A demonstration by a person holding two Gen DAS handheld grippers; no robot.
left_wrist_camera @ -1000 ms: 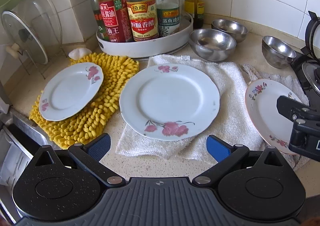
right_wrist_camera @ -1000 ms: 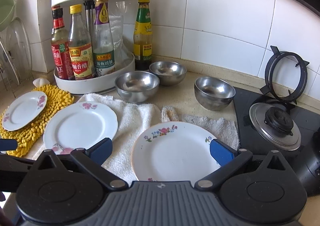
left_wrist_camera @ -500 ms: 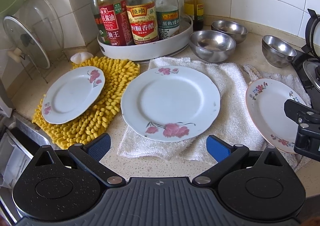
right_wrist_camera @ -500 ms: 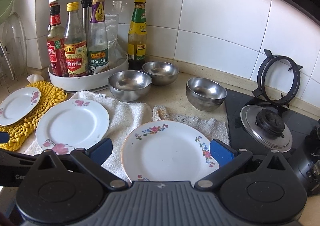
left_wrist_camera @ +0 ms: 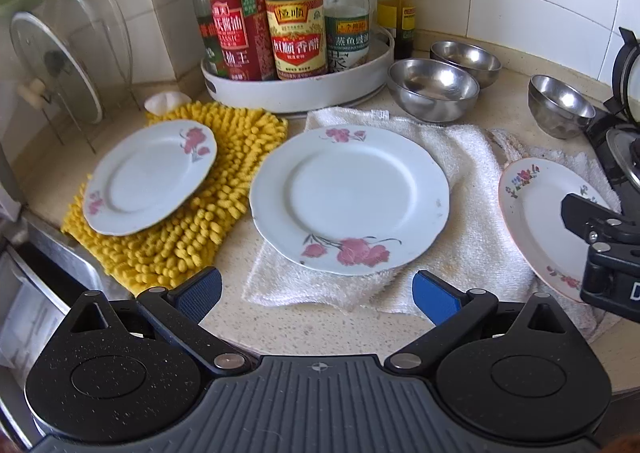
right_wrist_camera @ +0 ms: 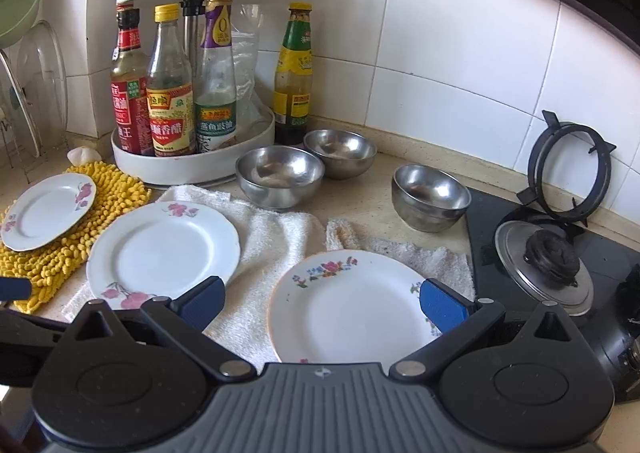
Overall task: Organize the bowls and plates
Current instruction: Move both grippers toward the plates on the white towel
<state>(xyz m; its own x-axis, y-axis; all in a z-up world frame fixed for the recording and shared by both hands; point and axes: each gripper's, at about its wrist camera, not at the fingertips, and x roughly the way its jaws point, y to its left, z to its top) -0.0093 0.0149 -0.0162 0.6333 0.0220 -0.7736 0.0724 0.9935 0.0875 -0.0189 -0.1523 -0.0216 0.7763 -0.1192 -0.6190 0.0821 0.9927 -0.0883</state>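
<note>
Both the left gripper (left_wrist_camera: 316, 295) and right gripper (right_wrist_camera: 322, 303) are held spread and empty above the counter (left_wrist_camera: 320, 333). Three plates (left_wrist_camera: 350, 199) are laid on cloths; three bowls (right_wrist_camera: 280, 177) are set behind.

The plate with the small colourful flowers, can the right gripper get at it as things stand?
Probably yes. The plate lies flat on the towel right before the open right gripper, nothing between them.

Speckled countertop (left_wrist_camera: 328, 337): towels (left_wrist_camera: 460, 189), bowls (right_wrist_camera: 280, 175)
</note>
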